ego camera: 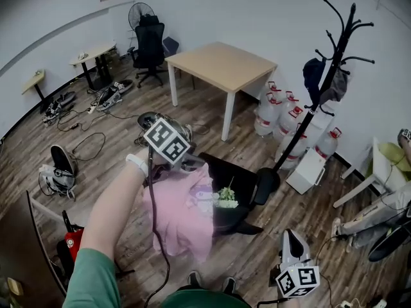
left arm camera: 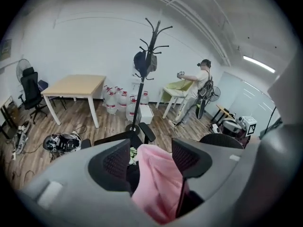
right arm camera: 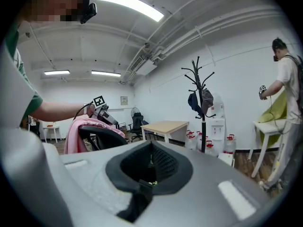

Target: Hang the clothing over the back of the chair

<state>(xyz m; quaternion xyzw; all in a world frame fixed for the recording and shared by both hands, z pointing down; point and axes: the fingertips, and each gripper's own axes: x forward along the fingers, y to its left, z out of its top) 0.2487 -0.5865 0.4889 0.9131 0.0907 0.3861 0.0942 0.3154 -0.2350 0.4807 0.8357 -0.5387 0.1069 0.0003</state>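
Observation:
The pink clothing lies draped over the back of the black chair just in front of me. My left gripper sits at the top of the cloth, pointing down at it. Seen from the left gripper view, this gripper stands open, and a fold of the pink clothing runs between the two black pads without being squeezed. My right gripper hangs low at the right, apart from the chair. Its pads are shut with nothing between them. In the right gripper view the clothing covers the chair back.
A small white and green thing rests on the chair seat. The black coat rack stands behind the chair, with water bottles at its foot. The wooden table is farther back. A person is at the right, and cables and gear lie at the left.

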